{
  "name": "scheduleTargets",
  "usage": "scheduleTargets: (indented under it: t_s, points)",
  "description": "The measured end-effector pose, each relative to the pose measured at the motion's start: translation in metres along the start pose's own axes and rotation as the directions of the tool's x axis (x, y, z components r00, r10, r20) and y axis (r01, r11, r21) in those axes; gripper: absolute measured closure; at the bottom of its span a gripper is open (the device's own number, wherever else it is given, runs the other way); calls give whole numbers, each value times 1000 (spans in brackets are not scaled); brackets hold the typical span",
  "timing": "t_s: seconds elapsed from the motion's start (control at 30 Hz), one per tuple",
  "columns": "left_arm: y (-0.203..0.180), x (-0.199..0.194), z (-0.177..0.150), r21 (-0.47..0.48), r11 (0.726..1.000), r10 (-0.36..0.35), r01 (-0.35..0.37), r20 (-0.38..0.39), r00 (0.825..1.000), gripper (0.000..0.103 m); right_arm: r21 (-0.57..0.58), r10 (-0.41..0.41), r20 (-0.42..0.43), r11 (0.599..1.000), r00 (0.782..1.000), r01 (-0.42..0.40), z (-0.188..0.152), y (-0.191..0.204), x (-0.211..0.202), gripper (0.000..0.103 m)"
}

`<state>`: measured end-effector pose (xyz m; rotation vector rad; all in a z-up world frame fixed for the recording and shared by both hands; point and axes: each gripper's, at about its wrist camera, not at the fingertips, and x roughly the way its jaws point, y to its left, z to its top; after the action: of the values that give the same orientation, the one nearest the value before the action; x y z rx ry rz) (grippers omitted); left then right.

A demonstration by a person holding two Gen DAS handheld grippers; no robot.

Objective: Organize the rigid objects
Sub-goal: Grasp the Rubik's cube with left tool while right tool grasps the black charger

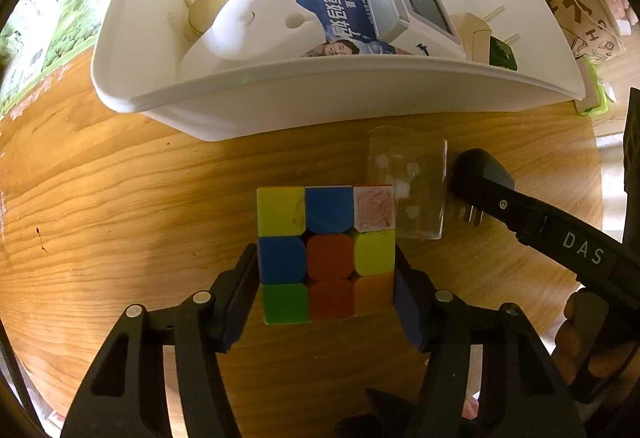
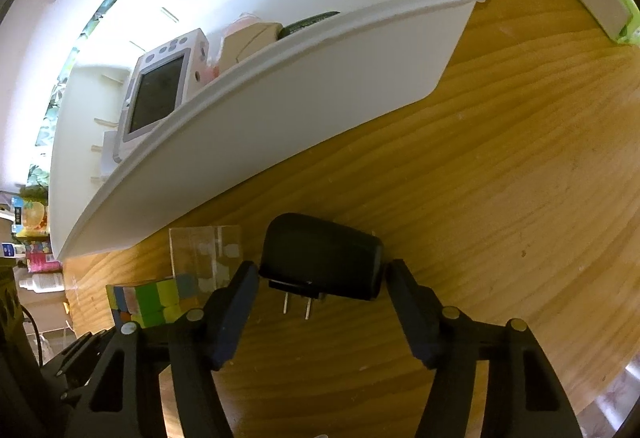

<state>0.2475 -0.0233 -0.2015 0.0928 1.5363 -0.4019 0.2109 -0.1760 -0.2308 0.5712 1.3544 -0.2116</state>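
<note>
I'm gripping the puzzle cube (image 1: 326, 254) on the desk (image 1: 120, 197) in my left gripper (image 1: 326, 298) jaws while my right gripper (image 2: 320, 302) jaws are hanging open around the black charger (image 2: 320, 258), so next I'm guessing squeeze, then lift both into the white bin (image 1: 320, 93).

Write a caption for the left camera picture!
Left tool hugs the colourful cube beside a white bin.

At the lower centre of the frame the right gripper (image 2: 320, 274) points down at a black plug adapter (image 2: 322, 256) lying on the wooden counter (image 2: 500, 197), its two prongs toward the camera. The fingers (image 2: 240, 290) flank the adapter; contact is unclear. A clear block (image 2: 206, 254) and a colour cube (image 2: 152, 302) lie at lower left. A white bin (image 2: 280, 109) crosses the upper left.
</note>
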Motion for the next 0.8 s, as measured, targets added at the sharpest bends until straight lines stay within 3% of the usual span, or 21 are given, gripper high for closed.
scheduleTargets:
  t_s: [0.53, 0.8]
  points:
    - [4, 0, -10, -35, 999, 16, -16, -10, 1000, 39, -38, 12, -19, 999, 1000, -13, -1, -9, -5, 39]
    - [4, 3, -27, -78, 997, 19, -21, -26, 999, 39, -74, 19, -48, 997, 999, -22, -17, -8, -5, 39]
